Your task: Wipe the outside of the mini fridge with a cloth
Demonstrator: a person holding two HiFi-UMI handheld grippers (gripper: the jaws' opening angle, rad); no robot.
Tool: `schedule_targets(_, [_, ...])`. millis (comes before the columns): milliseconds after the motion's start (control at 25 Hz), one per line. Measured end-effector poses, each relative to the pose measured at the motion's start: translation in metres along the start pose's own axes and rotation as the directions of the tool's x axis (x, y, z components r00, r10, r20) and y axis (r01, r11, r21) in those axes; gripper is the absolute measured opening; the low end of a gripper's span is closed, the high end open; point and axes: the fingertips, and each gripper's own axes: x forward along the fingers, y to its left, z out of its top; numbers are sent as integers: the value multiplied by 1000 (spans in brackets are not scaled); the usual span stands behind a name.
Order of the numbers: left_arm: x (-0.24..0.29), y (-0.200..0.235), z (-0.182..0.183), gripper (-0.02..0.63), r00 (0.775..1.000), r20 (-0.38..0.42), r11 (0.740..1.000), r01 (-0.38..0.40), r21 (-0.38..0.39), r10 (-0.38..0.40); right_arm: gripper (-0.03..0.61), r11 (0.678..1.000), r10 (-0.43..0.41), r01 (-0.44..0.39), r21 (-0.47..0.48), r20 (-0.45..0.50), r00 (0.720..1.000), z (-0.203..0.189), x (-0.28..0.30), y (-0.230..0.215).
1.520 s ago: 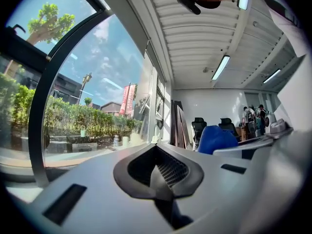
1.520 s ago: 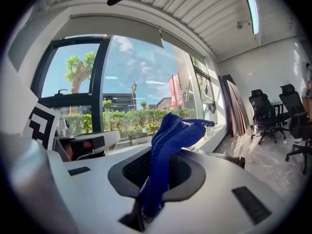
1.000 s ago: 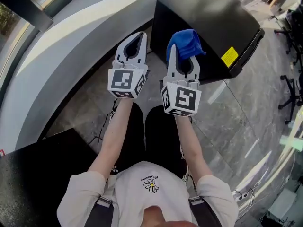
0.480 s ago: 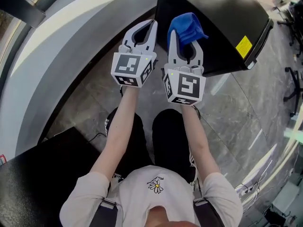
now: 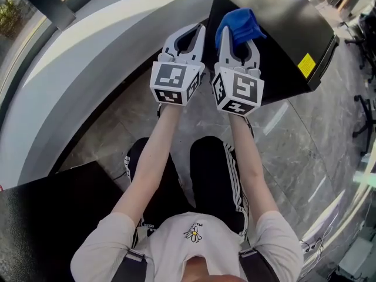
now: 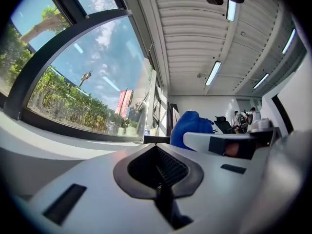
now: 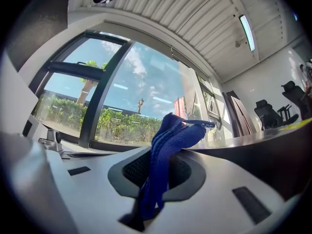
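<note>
The black mini fridge (image 5: 282, 28) stands at the top right of the head view, its flat top facing me. My right gripper (image 5: 238, 31) is shut on a blue cloth (image 5: 239, 25), which bunches out past the jaw tips over the fridge's near left edge. In the right gripper view the blue cloth (image 7: 168, 155) hangs pinched between the jaws, with the fridge top (image 7: 263, 147) to the right. My left gripper (image 5: 188, 37) is shut with nothing in it, held beside the right one, left of the fridge. The left gripper view shows the blue cloth (image 6: 191, 126) off to the right.
A curved white window ledge (image 5: 100, 46) runs along the left and top. A yellow label (image 5: 305, 65) marks the fridge's right side. A black cabinet (image 5: 47, 216) sits at the bottom left. Office chairs (image 5: 364, 110) stand at the far right on the grey tiled floor (image 5: 305, 151).
Both grippers have moved up and forward together. The cloth now reaches over the fridge's near edge, where before it hung short of it.
</note>
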Motion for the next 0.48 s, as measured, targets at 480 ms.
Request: schedule_targets(480, [-1, 32, -17, 5, 999, -8, 997, -54, -52, 54, 72, 996, 19, -25, -91, -62, 998, -28, 42, 14])
